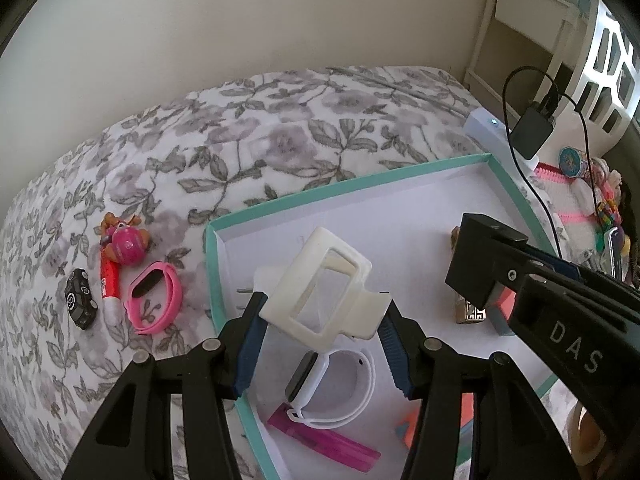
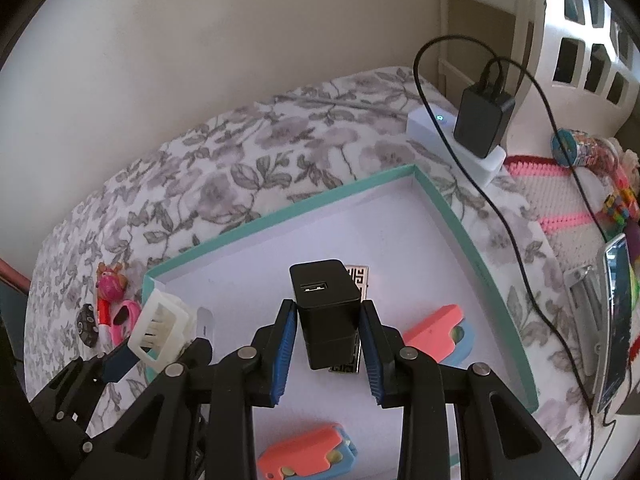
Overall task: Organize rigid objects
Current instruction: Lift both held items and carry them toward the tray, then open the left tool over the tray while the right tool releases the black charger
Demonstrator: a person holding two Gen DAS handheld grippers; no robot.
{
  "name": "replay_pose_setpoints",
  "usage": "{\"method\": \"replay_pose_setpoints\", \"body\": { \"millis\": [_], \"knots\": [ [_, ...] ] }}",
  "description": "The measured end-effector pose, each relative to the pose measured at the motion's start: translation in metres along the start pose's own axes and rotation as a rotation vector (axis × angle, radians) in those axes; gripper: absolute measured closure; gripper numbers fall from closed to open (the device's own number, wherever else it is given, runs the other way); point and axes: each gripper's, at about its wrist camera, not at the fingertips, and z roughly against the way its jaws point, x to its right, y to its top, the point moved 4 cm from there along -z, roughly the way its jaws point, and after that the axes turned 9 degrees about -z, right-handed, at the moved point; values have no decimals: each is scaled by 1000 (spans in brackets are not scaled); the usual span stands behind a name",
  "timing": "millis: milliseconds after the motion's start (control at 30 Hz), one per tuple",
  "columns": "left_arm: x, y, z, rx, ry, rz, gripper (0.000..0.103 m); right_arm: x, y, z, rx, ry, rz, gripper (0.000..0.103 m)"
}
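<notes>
My left gripper (image 1: 322, 310) is shut on a cream plastic frame (image 1: 320, 292) and holds it above the left end of the teal-rimmed white tray (image 1: 352, 184). Below it in the tray lie a white smartwatch (image 1: 332, 388), a white plug (image 1: 262, 280) and a magenta lighter (image 1: 324, 442). My right gripper (image 2: 328, 320) is shut on a black USB charger cube (image 2: 326, 312), held over the tray (image 2: 280, 212) above a patterned gold box (image 2: 358, 276). The frame also shows in the right wrist view (image 2: 158, 326).
On the floral bedspread left of the tray lie a pink band (image 1: 154, 296), a pink toy on a red pen (image 1: 120, 256) and a black toy car (image 1: 80, 298). Coral-and-blue pieces (image 2: 436, 330) lie in the tray. A power strip with black adapter (image 2: 480, 124) sits behind.
</notes>
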Motion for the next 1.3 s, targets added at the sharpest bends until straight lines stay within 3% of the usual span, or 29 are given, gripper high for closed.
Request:
{"method": "replay_pose_setpoints", "body": {
  "millis": [267,500,800,867,933,1033,1133,1233,1300],
  "knots": [
    [-5,0,1,-14,2,14,45,-3,-4,-6,-30,-5,7,69],
    [-13,5,15,16,12,35,45,-4,2,6,10,-3,9,67],
    [-68,-5,24,-18,121,179,45,-12,2,11,30,4,31,64],
    [-80,-9,24,-28,135,213,44,-13,1,8,22,-1,36,52],
    [-91,-13,23,-40,141,254,42,-16,0,6,18,-3,47,48],
    [-103,-17,24,-47,159,287,41,-19,-1,6,26,-6,67,31],
    [-112,-21,24,-55,178,310,24,-23,-2,6,38,-15,87,27],
    [-120,-24,25,-53,192,334,21,-25,-4,3,38,-24,99,16],
    [-125,-26,26,-50,203,347,16,-27,-5,2,37,-23,110,16]
  ]
}}
